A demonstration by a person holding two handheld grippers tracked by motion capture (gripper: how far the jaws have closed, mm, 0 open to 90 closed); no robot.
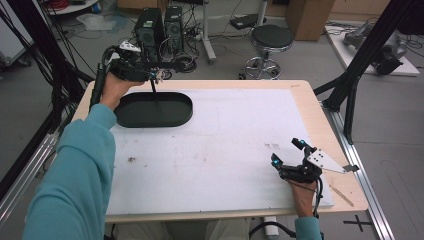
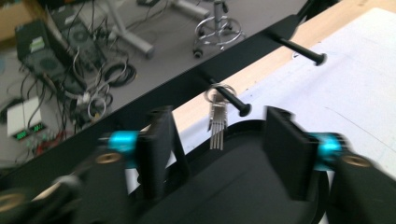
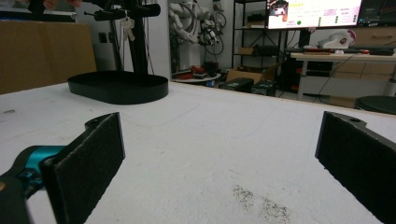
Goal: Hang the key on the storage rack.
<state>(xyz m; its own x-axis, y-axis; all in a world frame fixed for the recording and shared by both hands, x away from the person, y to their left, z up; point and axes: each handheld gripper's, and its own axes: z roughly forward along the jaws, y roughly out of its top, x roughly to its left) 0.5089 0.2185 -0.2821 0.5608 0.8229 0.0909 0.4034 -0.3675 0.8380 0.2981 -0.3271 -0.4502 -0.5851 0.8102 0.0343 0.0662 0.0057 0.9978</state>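
Observation:
A black oval tray [image 1: 186,111] lies at the table's far left, and a black post [image 1: 153,90] rises from it to a crossbar with pegs. A bunch of keys [image 2: 217,125] on a ring hangs from one peg [image 2: 236,102]; a second peg [image 2: 306,51] is bare. My left gripper [image 1: 150,71] is held up at crossbar height and is open. In the left gripper view its jaws stand either side of the keys without touching them. My right gripper [image 1: 287,151] rests low over the white mat at the front right, open with nothing between its jaws. In the right gripper view the tray [image 3: 119,88] and keys [image 3: 125,25] stand far ahead.
A white mat [image 1: 225,145] covers most of the wooden table [image 1: 320,115]. Small dark specks mark the mat [image 3: 257,198] in front of the right gripper. Beyond the far edge stand computer towers [image 1: 157,27] and a stool [image 1: 270,40] on the floor.

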